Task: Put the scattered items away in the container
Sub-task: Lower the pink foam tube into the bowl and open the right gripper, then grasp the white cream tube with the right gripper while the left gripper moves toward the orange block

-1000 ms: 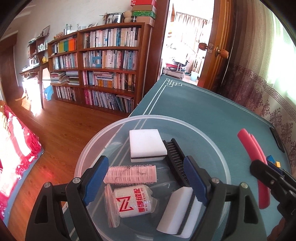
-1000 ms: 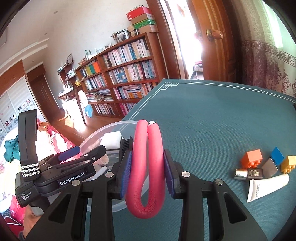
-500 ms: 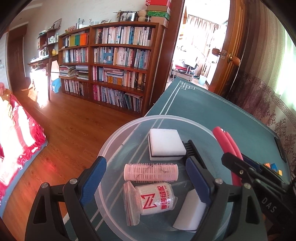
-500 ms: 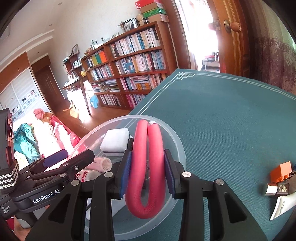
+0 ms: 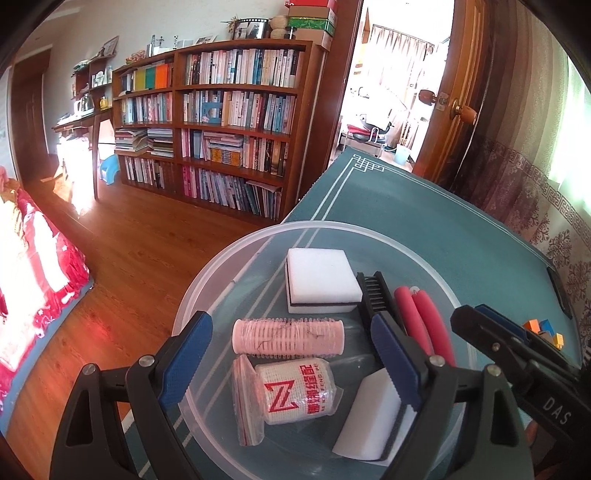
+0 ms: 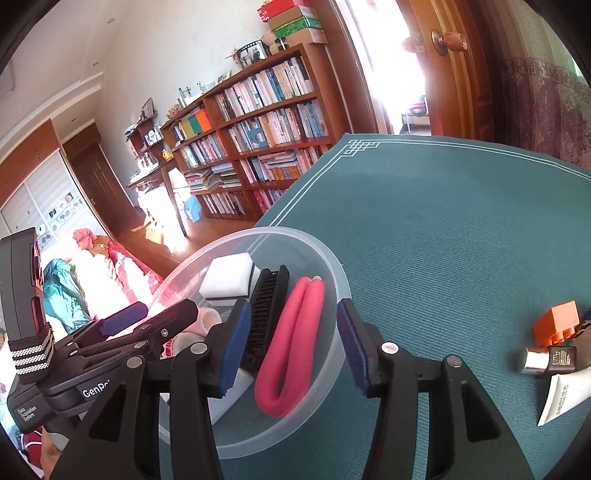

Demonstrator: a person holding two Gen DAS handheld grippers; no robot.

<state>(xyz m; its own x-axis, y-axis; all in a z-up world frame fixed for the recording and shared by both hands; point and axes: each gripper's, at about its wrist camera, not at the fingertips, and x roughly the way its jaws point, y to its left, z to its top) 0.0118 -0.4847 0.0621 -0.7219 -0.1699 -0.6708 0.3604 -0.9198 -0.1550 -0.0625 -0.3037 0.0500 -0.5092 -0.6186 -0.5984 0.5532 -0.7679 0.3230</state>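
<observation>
- While both grippers hover over the clear bowl (image 5: 207, 288), right gripper (image 6: 291, 343) and left gripper (image 5: 291, 362) stand spread, empty.
- Bowl holds: one folded pink foam curler (image 6: 291, 343), one black comb (image 6: 266, 306), two white sponges (image 5: 321, 277), one pink roller (image 5: 288, 338), one wrapped thread spool (image 5: 291, 395).
- Farther right on the green cloth (image 6: 461, 229): one orange block (image 6: 556, 321), one white tube (image 6: 565, 395).

Landmark: wooden bookcase (image 5: 221, 122), packed with books, on the far wall past the green table mat (image 6: 461, 221). Stacked boxes (image 5: 314, 18) on the bookcase's top right corner, framed photos (image 5: 247, 29) beside them along the top. Open doorway (image 5: 388, 92) just right of the bookcase; wooden door (image 5: 454, 92) with round knob beyond that. Wooden side table (image 5: 85, 122) left of the bookcase, small blue stool (image 5: 109, 171) under it. Wood floor (image 5: 129, 258) in front of the bookcase. Red patterned bedding (image 5: 33, 266) well left of it.
</observation>
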